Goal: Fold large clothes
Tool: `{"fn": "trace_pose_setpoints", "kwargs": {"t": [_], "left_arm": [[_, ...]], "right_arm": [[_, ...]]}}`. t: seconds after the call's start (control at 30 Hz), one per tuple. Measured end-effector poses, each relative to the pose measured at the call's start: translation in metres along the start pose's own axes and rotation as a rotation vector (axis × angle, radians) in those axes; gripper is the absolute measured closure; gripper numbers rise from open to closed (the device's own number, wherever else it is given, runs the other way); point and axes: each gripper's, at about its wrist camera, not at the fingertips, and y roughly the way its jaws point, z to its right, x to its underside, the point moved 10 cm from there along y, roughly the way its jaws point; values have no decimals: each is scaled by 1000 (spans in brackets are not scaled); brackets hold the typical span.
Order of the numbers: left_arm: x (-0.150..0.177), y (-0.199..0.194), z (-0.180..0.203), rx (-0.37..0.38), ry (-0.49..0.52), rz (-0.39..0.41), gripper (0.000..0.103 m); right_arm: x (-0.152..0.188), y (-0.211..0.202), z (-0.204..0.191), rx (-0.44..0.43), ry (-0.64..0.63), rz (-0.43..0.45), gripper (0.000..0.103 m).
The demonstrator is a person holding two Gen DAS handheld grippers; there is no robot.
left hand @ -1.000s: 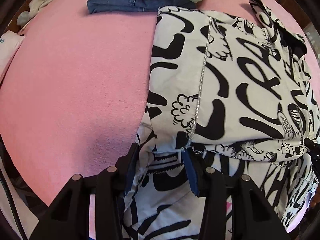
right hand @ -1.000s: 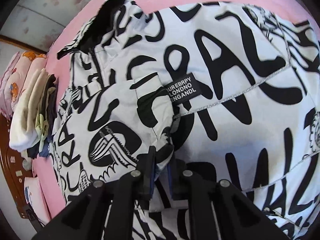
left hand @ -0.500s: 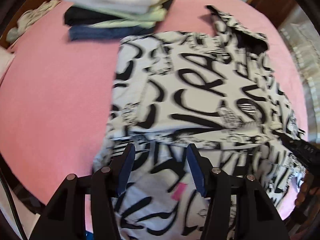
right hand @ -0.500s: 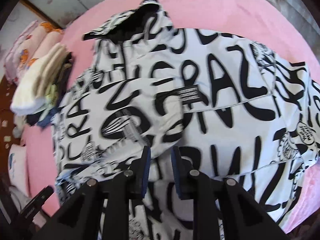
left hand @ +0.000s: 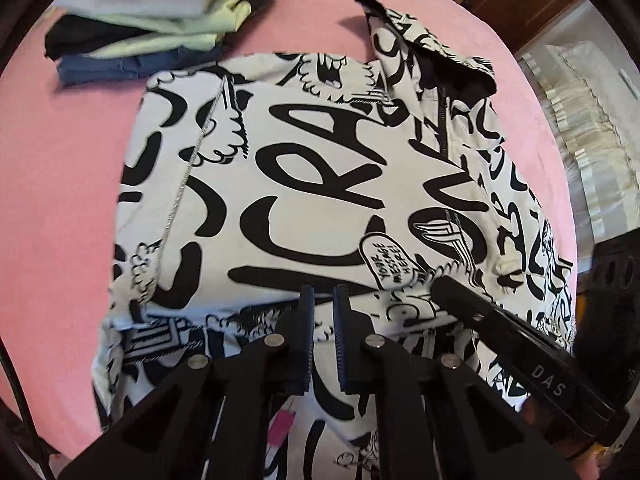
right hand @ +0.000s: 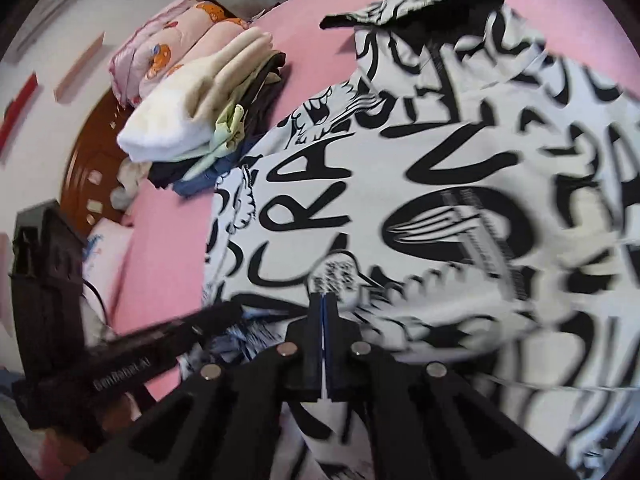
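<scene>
A white jacket with black graffiti lettering [left hand: 304,184] lies partly folded on the pink bed [left hand: 64,200], its hood at the far end. My left gripper [left hand: 323,300] hovers over the jacket's near folded edge, jaws a narrow gap apart and empty. The right gripper's finger shows at the right of the left wrist view [left hand: 500,320]. In the right wrist view the jacket [right hand: 460,200] fills the frame. My right gripper [right hand: 324,304] is shut with nothing visible between its pads, just above the cloth. The left gripper [right hand: 160,340] shows at the lower left there.
A stack of folded clothes [left hand: 160,12] sits at the far left of the bed, also in the right wrist view [right hand: 208,112]. Pink patterned bedding [right hand: 160,52] lies behind it. A wooden headboard [right hand: 92,160] and a dark cabinet [left hand: 520,4] border the bed.
Both grippers have let go of the jacket, pulled back and risen. The left jaws have narrowed and the right jaws have closed. The jacket now lies folded over.
</scene>
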Motion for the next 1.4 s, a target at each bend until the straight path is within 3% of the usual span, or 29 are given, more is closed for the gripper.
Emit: {"fn": "trace_pose_setpoints", "kwargs": {"t": [0.17, 0.3, 0.4, 0.67, 0.77, 0.87, 1.0, 1.1, 1.3, 1.4], "left_arm": [[-4, 32, -11, -4, -29, -39, 96], [1, 54, -17, -8, -55, -76, 96], [10, 67, -22, -16, -57, -100, 96], [9, 54, -55, -61, -105, -75, 98], [11, 42, -73, -85, -114, -72, 98], [17, 31, -88, -106, -117, -72, 98], [24, 22, -104, -88, -134, -82, 99], [27, 19, -106, -95, -126, -74, 99], [23, 9, -97, -117, -77, -78, 99], [14, -4, -87, -68, -49, -75, 99]], "right_arm": [[-4, 34, -2, -59, 43, -44, 103], [11, 64, 6, -3, 40, -123, 103], [21, 70, 19, 35, 44, -135, 103], [6, 26, 86, 215, 122, -3, 103], [4, 11, 102, 255, 127, 18, 103], [5, -5, 120, 354, 115, 28, 103], [15, -22, 144, 424, 182, 46, 103], [16, -26, 151, 419, 219, 44, 103], [10, -31, 135, 488, 170, 51, 103], [5, -38, 114, 426, 164, 86, 103]]}}
